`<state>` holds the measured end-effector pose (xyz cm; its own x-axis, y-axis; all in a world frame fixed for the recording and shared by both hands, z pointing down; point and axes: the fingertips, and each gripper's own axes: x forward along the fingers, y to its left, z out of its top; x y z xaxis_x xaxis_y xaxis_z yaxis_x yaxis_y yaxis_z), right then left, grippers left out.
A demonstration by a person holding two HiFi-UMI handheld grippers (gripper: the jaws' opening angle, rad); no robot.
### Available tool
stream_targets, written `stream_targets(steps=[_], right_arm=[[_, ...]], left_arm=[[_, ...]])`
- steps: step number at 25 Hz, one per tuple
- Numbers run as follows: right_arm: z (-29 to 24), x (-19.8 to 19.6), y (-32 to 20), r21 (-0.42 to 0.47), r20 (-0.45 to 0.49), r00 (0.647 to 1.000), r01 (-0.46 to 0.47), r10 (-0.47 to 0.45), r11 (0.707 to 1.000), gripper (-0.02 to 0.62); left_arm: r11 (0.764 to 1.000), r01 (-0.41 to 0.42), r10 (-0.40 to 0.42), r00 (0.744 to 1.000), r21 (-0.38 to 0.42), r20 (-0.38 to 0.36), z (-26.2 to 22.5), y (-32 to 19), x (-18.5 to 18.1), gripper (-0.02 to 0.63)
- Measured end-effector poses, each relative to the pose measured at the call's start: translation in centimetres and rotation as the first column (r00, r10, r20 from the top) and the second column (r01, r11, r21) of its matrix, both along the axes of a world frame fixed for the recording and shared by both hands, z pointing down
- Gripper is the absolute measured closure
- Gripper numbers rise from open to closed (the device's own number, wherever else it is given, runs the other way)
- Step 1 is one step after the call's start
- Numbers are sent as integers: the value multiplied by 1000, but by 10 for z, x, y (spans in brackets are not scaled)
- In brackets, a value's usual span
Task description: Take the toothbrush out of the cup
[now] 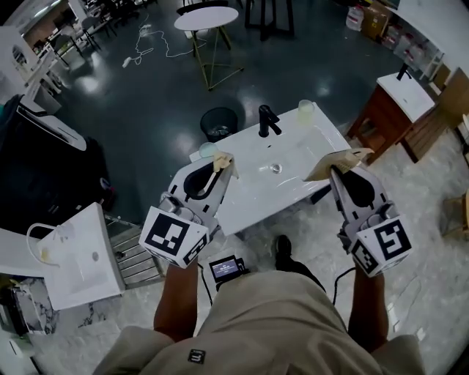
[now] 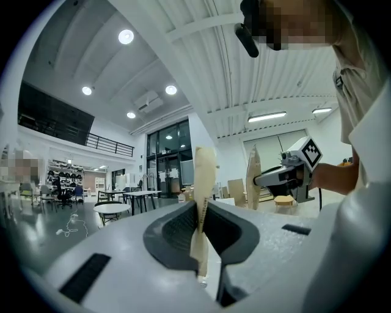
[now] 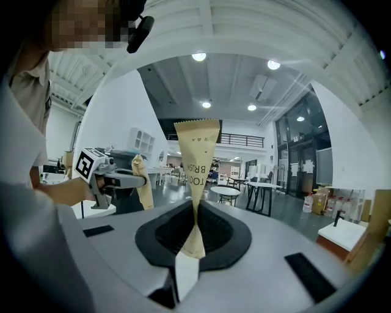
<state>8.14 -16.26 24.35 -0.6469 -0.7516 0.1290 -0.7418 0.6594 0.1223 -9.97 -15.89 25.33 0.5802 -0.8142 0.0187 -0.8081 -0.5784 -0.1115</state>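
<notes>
Both grippers are raised level over the front of a white sink basin (image 1: pixel 249 192). My left gripper (image 1: pixel 222 164) (image 2: pixel 201 215) is shut on a tan strip of paper wrapper (image 2: pixel 204 171) that stands upright between its jaws. My right gripper (image 1: pixel 334 170) (image 3: pixel 196 215) is shut on a tan paper toothbrush packet (image 3: pixel 197 153) printed "TOOTH BRUSH", also seen in the head view as a tan paper toothbrush packet (image 1: pixel 341 158). One pale cup (image 1: pixel 305 110) stands at the basin's far right corner and another cup (image 1: pixel 209 151) at its left edge. I see no bare toothbrush.
A black faucet (image 1: pixel 267 121) rises at the back of the basin. A black waste bin (image 1: pixel 219 123) sits behind it and a round white table (image 1: pixel 207 18) farther off. A wooden vanity (image 1: pixel 396 102) stands at right, and a loose white basin (image 1: pixel 80 256) at left.
</notes>
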Motion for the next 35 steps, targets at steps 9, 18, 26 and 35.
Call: stream_targets(steps=[9, 18, 26, 35], right_arm=[[10, 2, 22, -17, -9, 1000, -1, 1, 1000, 571], [13, 11, 19, -24, -16, 1000, 1, -1, 1000, 571], [18, 13, 14, -36, -22, 1000, 1, -1, 999, 571], [22, 11, 7, -42, -27, 1000, 11, -12, 999, 571]], left_arm=[[1000, 5, -5, 1000, -10, -6, 10, 20, -2, 575], [1000, 6, -6, 1000, -17, 0, 12, 20, 7, 577], [1000, 11, -11, 1000, -27, 3, 16, 16, 9, 577], [999, 17, -17, 1000, -38, -2, 21, 9, 9, 577]])
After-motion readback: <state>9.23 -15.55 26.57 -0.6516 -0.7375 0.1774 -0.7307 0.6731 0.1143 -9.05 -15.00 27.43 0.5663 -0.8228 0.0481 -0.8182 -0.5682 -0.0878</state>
